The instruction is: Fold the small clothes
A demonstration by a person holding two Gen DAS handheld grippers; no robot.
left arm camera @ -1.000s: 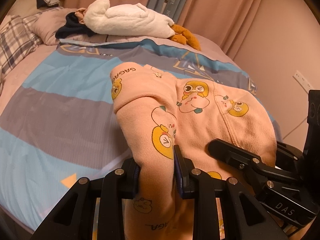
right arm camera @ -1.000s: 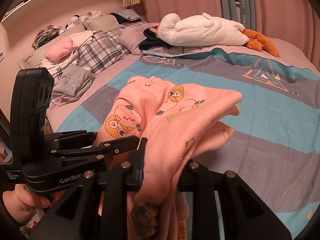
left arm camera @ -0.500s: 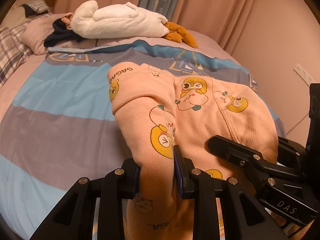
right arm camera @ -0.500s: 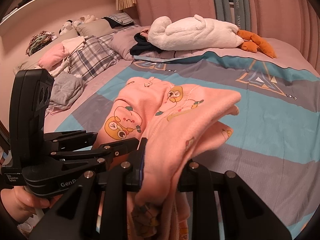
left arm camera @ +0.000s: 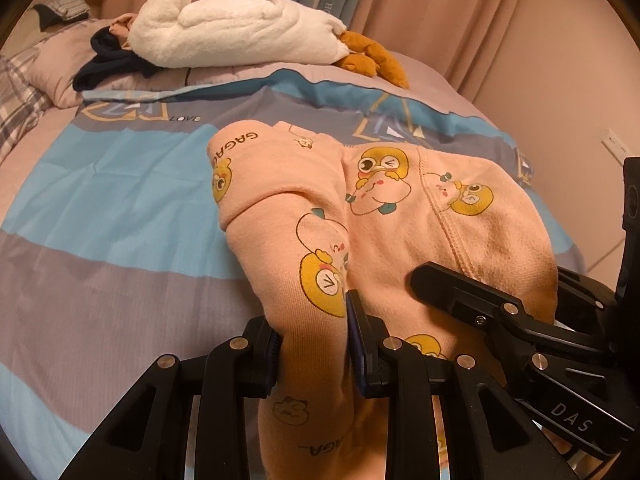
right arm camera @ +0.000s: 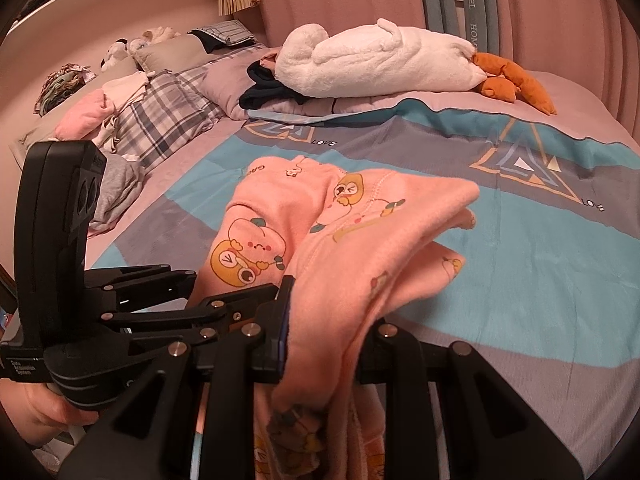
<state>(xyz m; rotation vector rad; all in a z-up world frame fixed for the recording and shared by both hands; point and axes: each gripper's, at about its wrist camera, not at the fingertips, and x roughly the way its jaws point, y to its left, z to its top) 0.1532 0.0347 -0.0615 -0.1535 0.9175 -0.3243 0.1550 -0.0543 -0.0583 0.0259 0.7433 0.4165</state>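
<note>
A small peach-pink fleece garment printed with yellow cartoon ducks [left arm camera: 400, 216] fills the centre and lower middle of the left wrist view, held off the bed in a bunched fold. The left tool [left arm camera: 314, 344] sits at the bottom centre of that frame, its two black fingers clenched on a thick gathered edge of the garment, with fabric spilling out below the pads. At the lower right of the same frame the right tool [left arm camera: 480, 296] reaches in from the side, its black fingers lying against the garment's right portion.

In the right wrist view the garment [right arm camera: 360, 248] drapes from the centre down to the bottom edge, one flap jutting toward the right of the frame. The right tool [right arm camera: 324, 340] at the bottom centre grips a bundle of the cloth between its fingers (the right-hand pad is buried under fabric). The left tool [right arm camera: 180, 304] shows at the lower left, alongside the garment's left fold, with a person's hand [right arm camera: 44, 408] on its handle at the bottom left corner.

Beneath lies a bed with a blue and grey striped quilt [left arm camera: 100, 208]. Along the top of both frames rests a long white plush toy with orange feet [left arm camera: 240, 28], on top of a dark navy cloth [left arm camera: 104, 64]. A plaid pillow [right arm camera: 160, 128] lies at the upper left of the right wrist view.
</note>
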